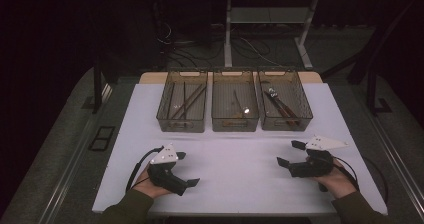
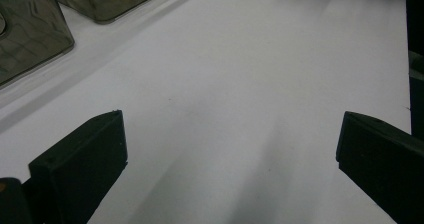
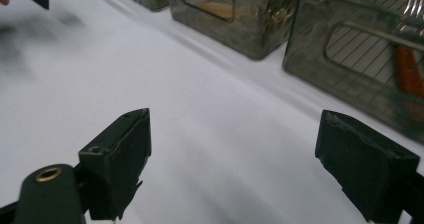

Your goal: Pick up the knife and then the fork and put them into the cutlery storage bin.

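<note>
Covering most of the table, the white board (image 1: 240, 184) lies bare in front of three mesh baskets (image 1: 235, 109) lined up at its far edge, holding chopsticks (image 1: 187, 101), a spoon (image 1: 242, 108) and wood-handled cutlery (image 1: 282, 106). With everything seemingly sorted, little looks left to do. Both tools rest near the board's front edge, well apart from the baskets: the left gripper (image 1: 188, 169) and right gripper (image 1: 290, 153) each stand with jaws wide apart, empty.

Olive-green sleeves on both forearms. Left gripper (image 1: 190, 169) and right gripper (image 1: 288, 153): black bodies, blocky black jaws, grey three-cornered top plates, trailing black cables (brass-coloured insert beside right gripper's jaw).
</note>
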`<action>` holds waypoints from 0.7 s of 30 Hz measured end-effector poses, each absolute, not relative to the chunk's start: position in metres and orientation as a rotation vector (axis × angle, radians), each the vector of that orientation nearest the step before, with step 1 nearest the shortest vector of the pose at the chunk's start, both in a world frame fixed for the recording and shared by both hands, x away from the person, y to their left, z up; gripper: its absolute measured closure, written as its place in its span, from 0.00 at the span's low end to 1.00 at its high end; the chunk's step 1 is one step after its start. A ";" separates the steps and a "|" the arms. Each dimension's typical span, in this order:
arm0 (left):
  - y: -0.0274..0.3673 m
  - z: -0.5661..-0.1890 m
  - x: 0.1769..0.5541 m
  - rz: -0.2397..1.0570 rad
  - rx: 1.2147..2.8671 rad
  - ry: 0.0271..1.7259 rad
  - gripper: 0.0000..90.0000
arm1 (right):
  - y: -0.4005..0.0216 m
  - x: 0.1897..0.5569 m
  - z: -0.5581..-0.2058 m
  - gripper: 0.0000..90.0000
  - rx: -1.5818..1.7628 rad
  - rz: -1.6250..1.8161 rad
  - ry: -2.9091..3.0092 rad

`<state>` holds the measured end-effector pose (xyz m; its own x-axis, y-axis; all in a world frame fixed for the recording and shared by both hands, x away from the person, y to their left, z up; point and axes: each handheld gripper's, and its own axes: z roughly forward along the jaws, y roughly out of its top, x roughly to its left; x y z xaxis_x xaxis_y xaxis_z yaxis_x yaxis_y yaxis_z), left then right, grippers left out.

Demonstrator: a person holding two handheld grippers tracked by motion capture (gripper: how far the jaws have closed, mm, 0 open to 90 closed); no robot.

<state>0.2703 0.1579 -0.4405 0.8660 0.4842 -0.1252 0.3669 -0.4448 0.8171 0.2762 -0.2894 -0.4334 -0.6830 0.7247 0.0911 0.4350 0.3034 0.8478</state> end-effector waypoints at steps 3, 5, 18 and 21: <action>0.158 -0.440 0.270 0.154 2.086 0.617 0.00 | -0.289 0.270 -0.437 0.16 1.038 1.323 2.290; 0.158 -0.441 0.270 0.154 2.084 0.618 0.00 | -0.289 0.266 -0.439 0.16 1.031 1.319 2.300; 0.158 -0.441 0.270 0.155 2.083 0.620 0.00 | -0.294 0.255 -0.446 0.16 1.040 1.329 2.312; 0.157 -0.441 0.270 0.153 2.083 0.620 0.00 | -0.294 0.255 -0.446 0.16 1.036 1.328 2.309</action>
